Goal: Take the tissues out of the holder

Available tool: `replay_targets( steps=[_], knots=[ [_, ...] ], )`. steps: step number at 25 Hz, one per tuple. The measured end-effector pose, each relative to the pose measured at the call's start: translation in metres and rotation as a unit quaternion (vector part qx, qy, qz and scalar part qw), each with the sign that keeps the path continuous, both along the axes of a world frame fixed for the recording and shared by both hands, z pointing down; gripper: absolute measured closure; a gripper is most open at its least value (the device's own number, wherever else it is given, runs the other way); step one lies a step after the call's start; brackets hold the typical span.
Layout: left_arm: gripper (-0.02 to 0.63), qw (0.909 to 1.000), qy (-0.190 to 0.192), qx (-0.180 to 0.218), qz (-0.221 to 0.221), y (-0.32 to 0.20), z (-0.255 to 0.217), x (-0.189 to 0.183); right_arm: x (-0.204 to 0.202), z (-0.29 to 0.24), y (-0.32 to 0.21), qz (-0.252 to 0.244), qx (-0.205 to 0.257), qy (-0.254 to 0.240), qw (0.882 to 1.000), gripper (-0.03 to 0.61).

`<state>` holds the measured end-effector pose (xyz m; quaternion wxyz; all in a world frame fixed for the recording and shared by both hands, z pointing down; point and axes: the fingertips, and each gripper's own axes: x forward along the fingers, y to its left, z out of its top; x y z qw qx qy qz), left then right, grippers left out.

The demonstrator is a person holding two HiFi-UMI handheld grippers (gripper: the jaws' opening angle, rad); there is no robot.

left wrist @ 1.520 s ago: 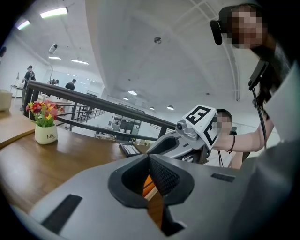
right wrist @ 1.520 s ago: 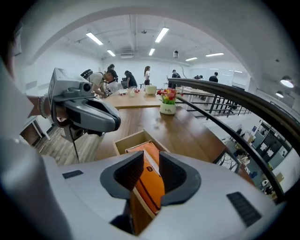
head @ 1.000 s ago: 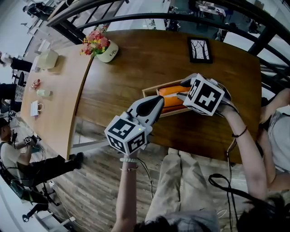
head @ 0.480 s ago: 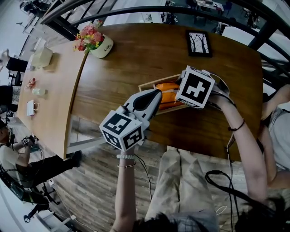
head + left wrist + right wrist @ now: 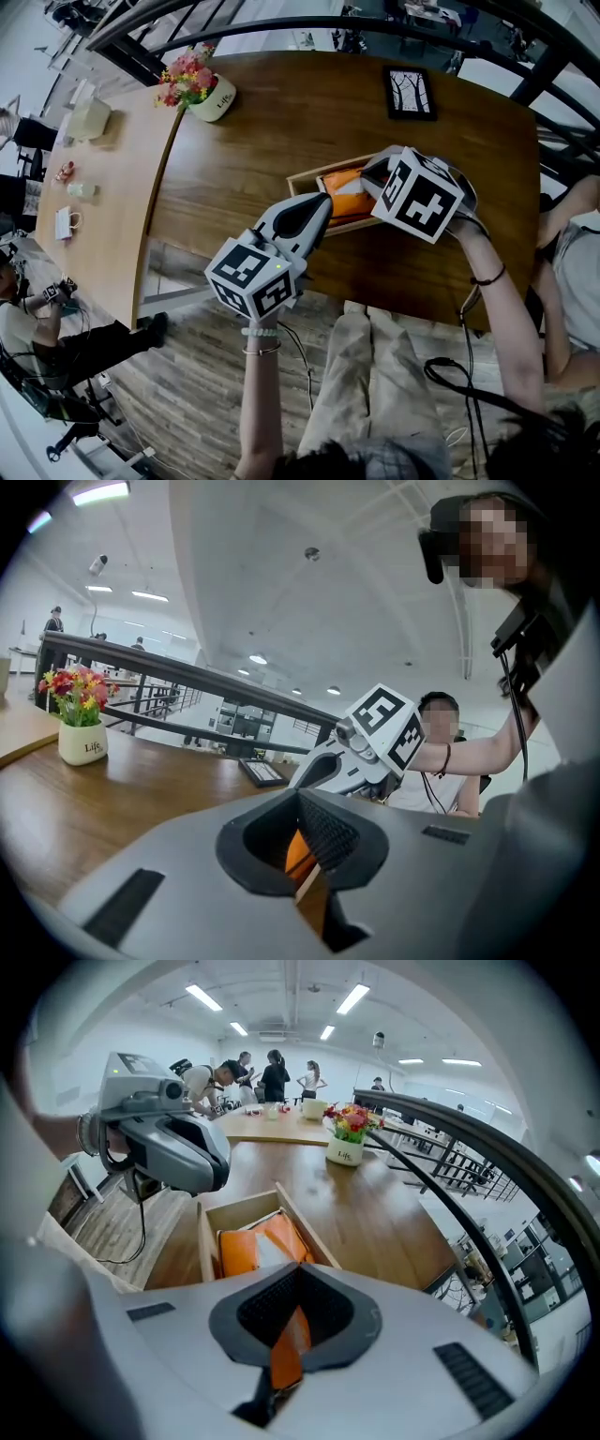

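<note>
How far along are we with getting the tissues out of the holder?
Done: the left gripper is clamped on a wall of the holder, apparently steadying it, and the right gripper has just closed its fingers on the orange tissue pack. In hand: that grip. Left: the lift itself; the pack lies inside the holder, not yet pulled out.

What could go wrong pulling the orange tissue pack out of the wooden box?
The right tongs, which have just been closing, pinch only a thin fold of the orange plastic tissue pack; it may slip or tear.
The pack fills the wooden box holder, so the box might lift too if the left tongs, seemingly clamped on its wall, let go.
</note>
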<state>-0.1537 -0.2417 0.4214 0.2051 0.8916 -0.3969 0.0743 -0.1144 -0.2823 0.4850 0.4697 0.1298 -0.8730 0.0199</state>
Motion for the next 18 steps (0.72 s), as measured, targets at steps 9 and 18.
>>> replay_targets(
  steps=[9, 18],
  knots=[
    [0.606, 0.9998, 0.008, 0.017, -0.007, 0.008, -0.024, -0.007, -0.002, -0.042, 0.006, 0.023, 0.037, -0.051, 0.998, 0.565],
    [0.606, 0.9986, 0.011, 0.052, 0.004, 0.010, -0.062, -0.004, 0.000, -0.097, 0.007, 0.037, 0.082, -0.082, 0.993, 0.565]
  ],
)
